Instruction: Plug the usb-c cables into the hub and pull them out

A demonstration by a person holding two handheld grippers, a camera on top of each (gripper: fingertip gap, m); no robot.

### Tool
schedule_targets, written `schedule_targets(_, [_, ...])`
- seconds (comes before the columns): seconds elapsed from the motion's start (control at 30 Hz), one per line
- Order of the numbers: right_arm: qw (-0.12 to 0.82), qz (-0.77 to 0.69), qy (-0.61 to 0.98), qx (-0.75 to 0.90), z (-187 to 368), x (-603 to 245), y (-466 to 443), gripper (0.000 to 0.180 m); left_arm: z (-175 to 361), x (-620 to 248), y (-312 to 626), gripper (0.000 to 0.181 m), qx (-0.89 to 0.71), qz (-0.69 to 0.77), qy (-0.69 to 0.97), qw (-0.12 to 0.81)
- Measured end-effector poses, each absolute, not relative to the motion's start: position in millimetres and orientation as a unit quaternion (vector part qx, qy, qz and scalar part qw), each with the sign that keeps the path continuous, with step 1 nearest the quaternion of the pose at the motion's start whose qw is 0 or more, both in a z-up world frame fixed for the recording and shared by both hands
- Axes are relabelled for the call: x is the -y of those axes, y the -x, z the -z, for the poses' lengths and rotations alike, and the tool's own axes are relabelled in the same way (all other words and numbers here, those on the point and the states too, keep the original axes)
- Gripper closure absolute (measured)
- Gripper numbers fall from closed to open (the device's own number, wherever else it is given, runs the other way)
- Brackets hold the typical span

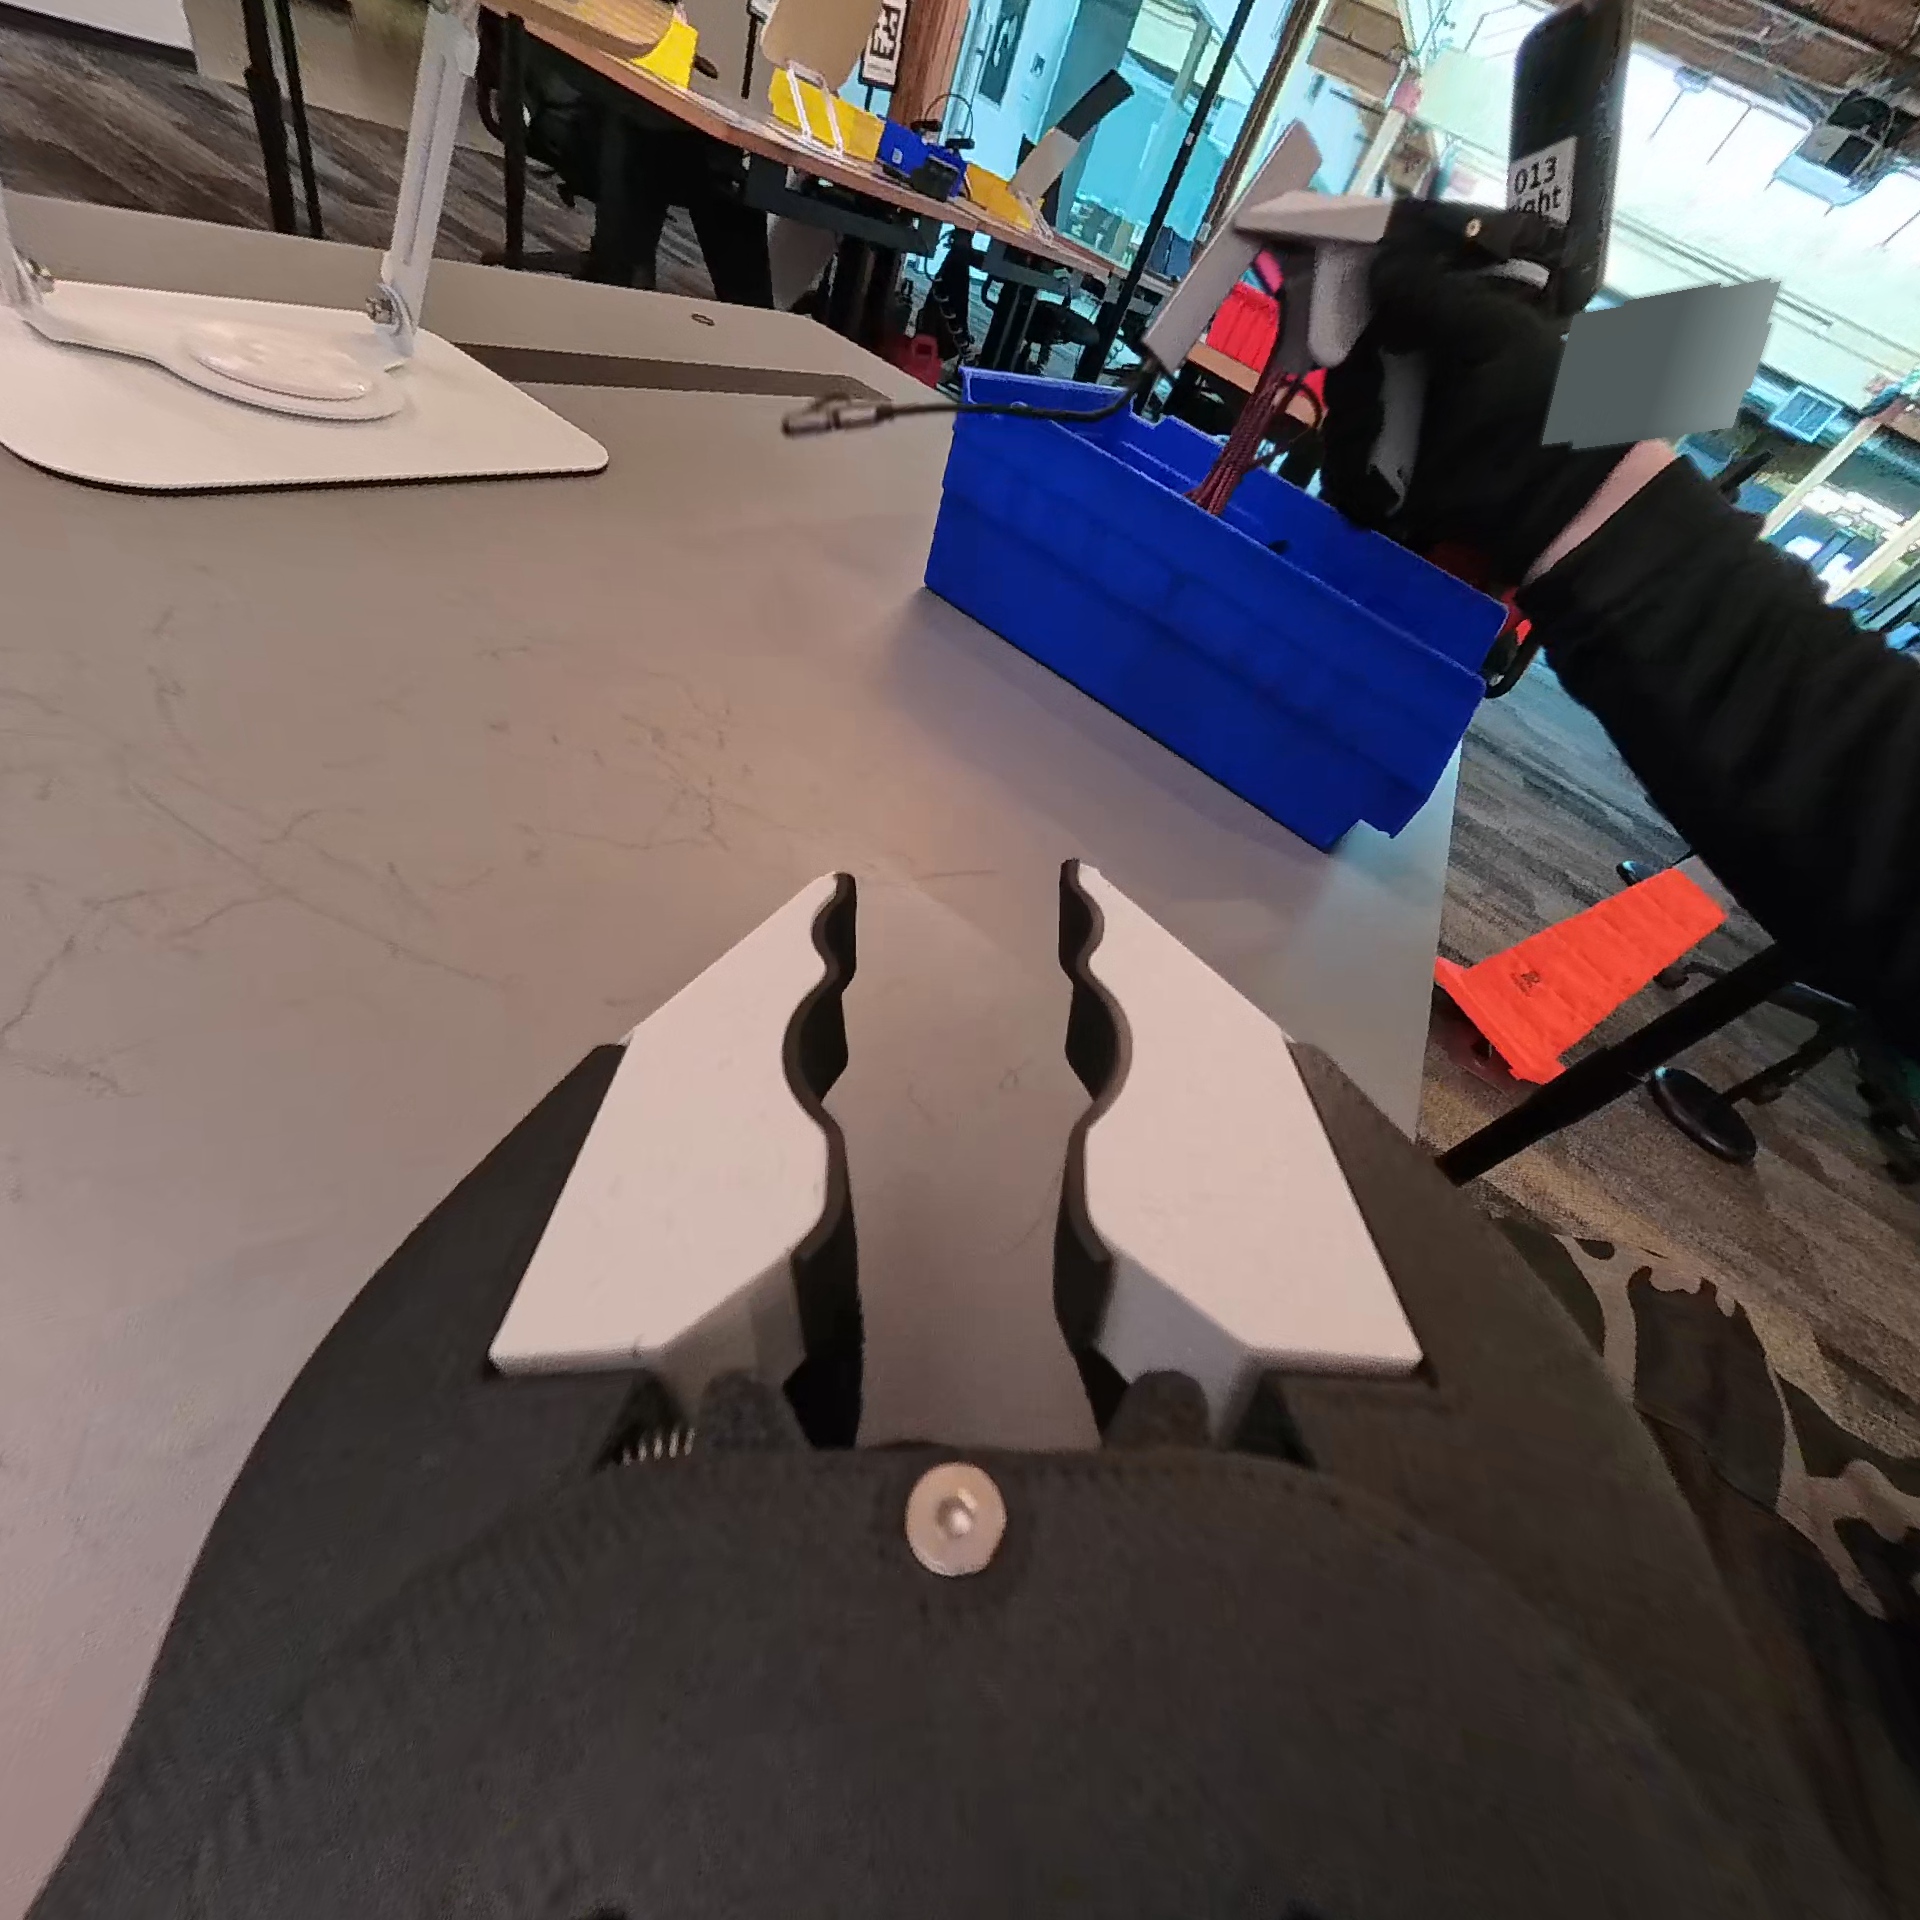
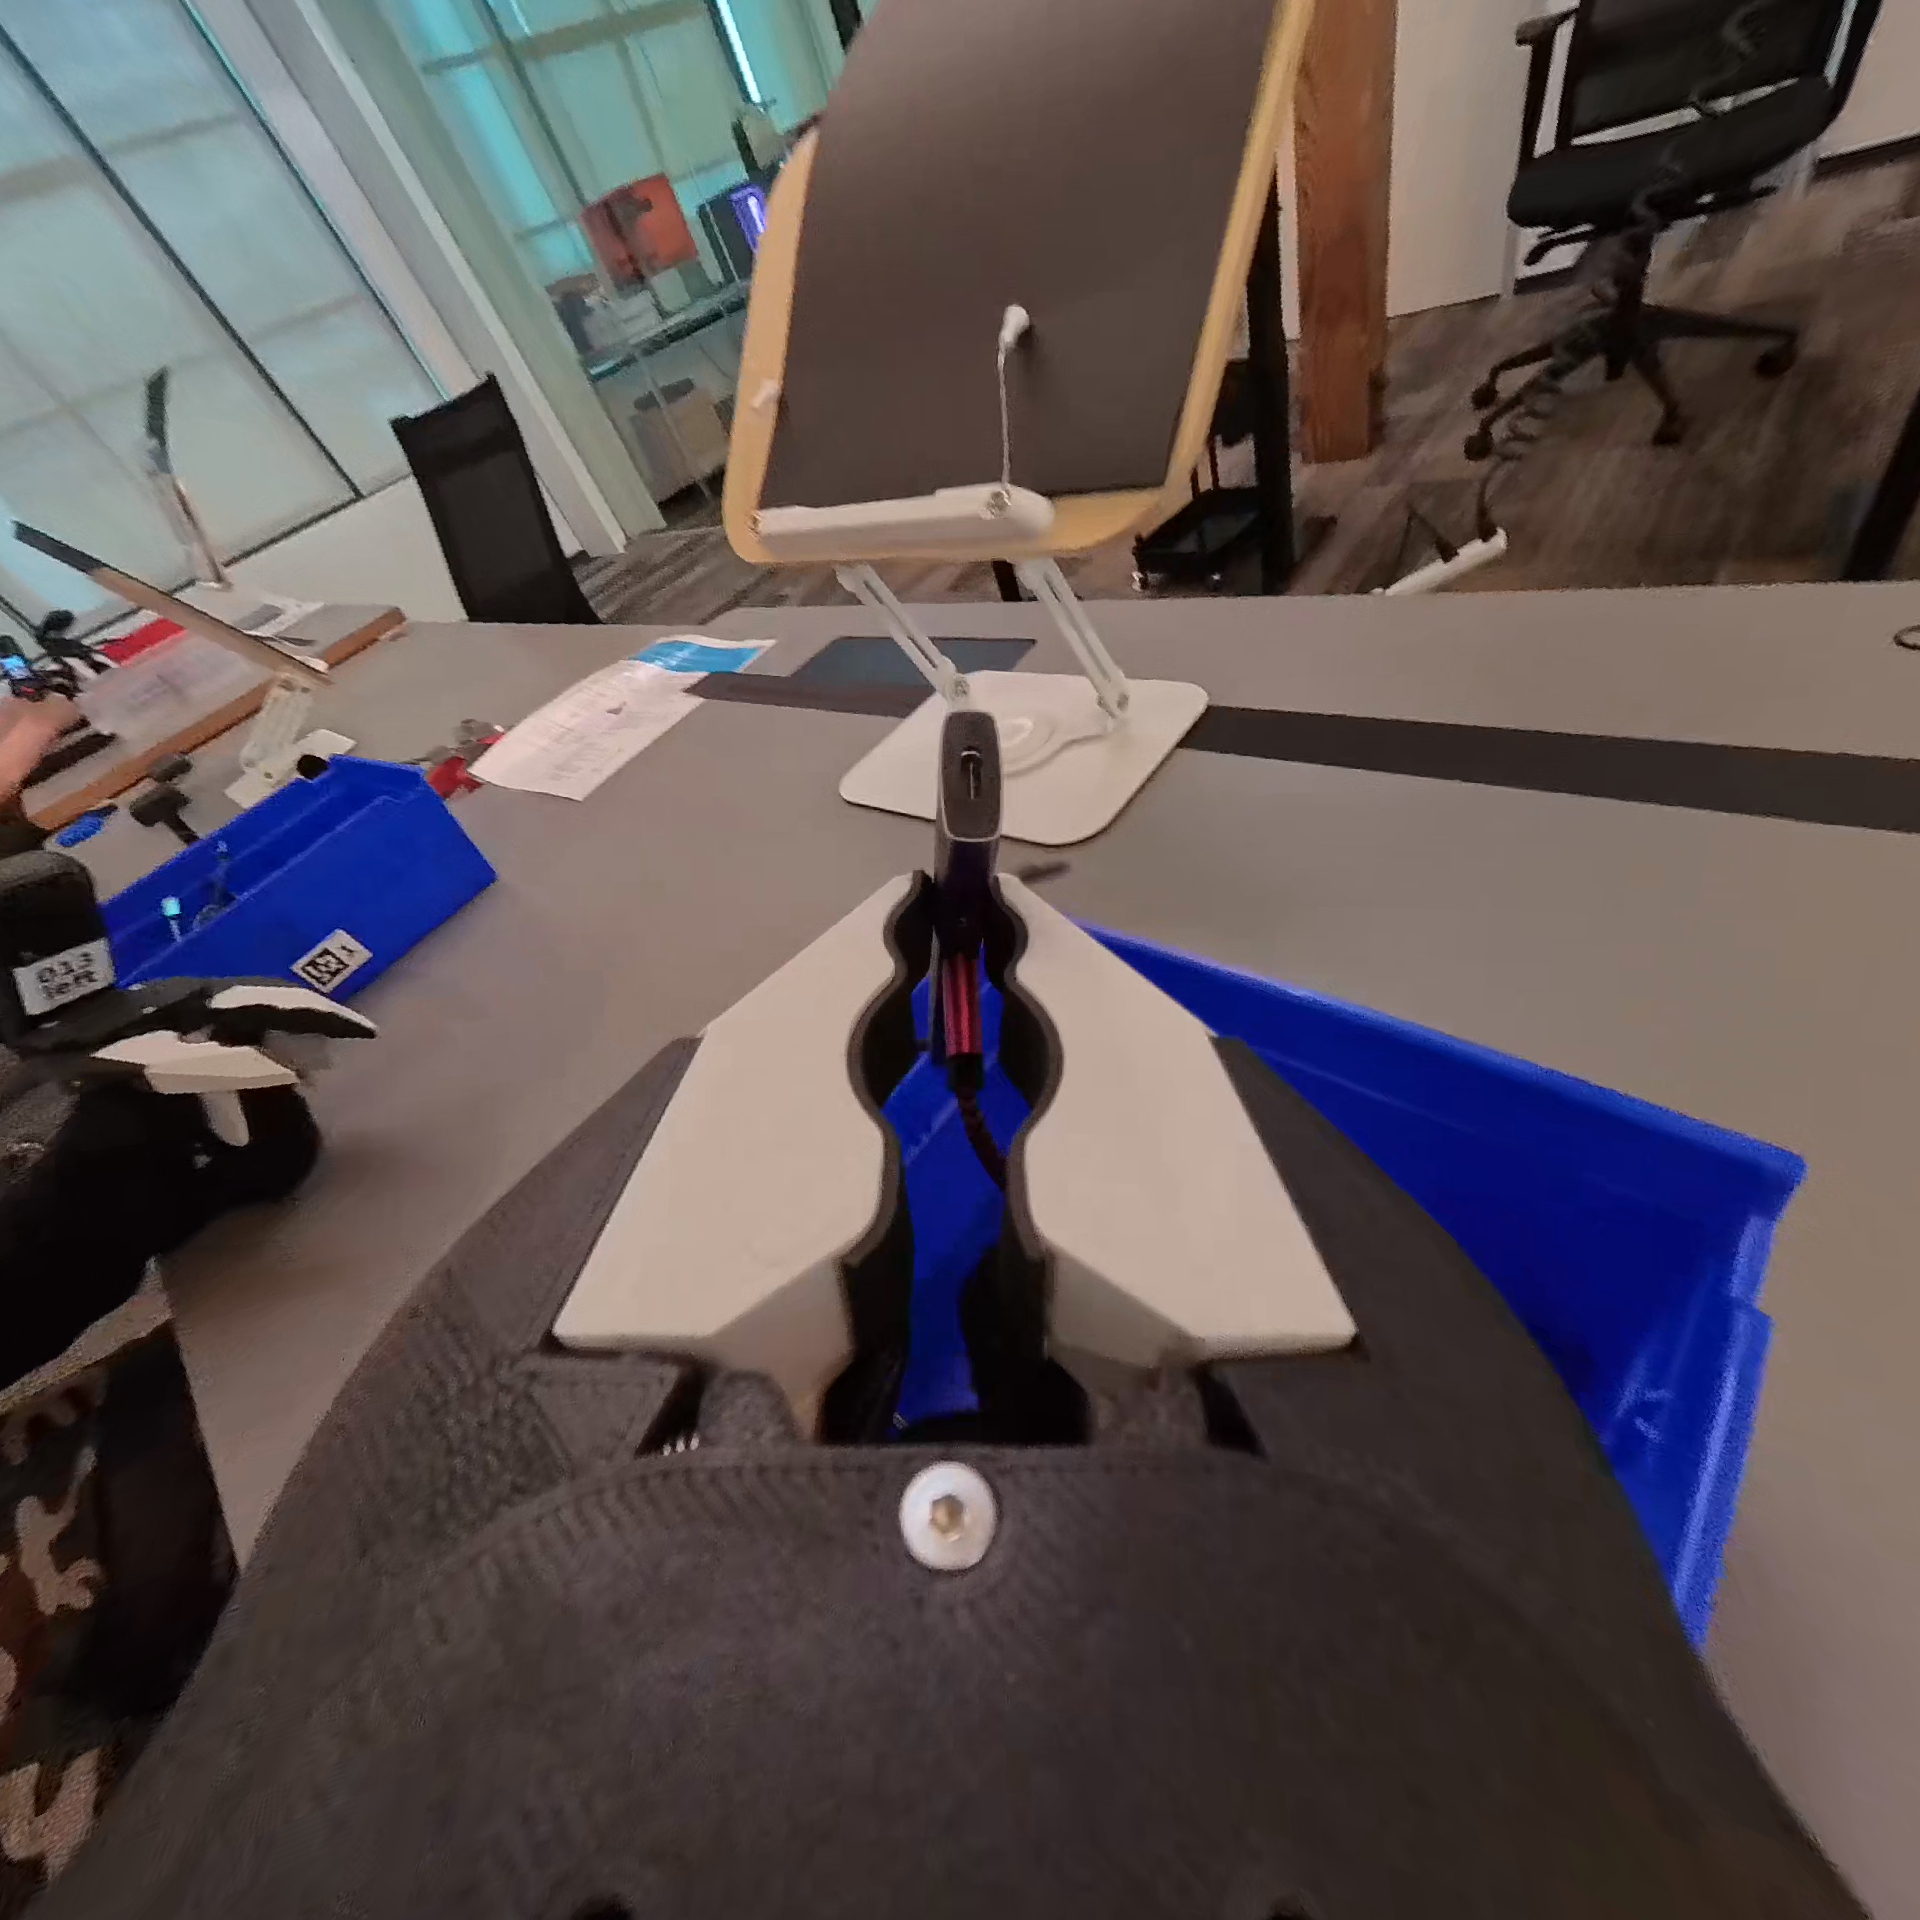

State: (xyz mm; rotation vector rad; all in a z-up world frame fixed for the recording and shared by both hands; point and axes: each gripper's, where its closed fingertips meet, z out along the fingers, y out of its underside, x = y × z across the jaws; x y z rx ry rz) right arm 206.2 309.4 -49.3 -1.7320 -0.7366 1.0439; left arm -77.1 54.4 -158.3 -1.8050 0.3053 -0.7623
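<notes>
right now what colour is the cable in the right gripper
Red and black braid on the cable, pinched in the right gripper; clearest in the right wrist view.

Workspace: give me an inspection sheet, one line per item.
Surface: grey table, scuffed.
Job's things: braided cable with plug; hub nothing seen.
Clutter: blue bin, second bin, white stand, papers.
Grippers: left claw open, empty; right claw shut on cable.
Cables: black lead overhanging bin.
Surroundings: office chair, glass walls.
</notes>
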Motion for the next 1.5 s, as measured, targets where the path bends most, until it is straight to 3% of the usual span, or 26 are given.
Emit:
schedule_targets(0.67, [0.244,-0.167,0.875,0.383,184,-349,-197,0.169,163,-56,74,0.142,-0.136,0.311,0.770,0.540])
schedule_targets(0.73, [0.208,-0.113,0.883,0.404,196,-347,-205,0.130,163,-56,74,0.142,-0.137,0.311,0.769,0.541])
schedule_targets(0.77, [0.211,-0.110,0.879,0.413,193,-344,-203,0.122,163,-56,74,0.141,-0.137,0.312,0.769,0.541])
schedule_targets(0.97, [0.295,-0.083,0.855,0.418,133,-333,-210,0.117,162,-57,76,0.140,-0.139,0.292,0.770,0.550])
schedule_targets(1.1, [0.383,-0.077,0.809,0.440,73,-299,-191,0.121,154,-50,65,0.138,-0.166,0.283,0.774,0.542])
schedule_targets(1.33, [0.484,-0.159,0.686,0.520,6,-180,-93,0.133,76,-46,109,0.138,-0.249,0.106,0.790,0.550])
schedule_targets(1.5, [0.480,-0.269,0.619,0.561,13,-105,-13,0.137,29,-37,200,0.145,-0.249,-0.008,0.829,0.501])
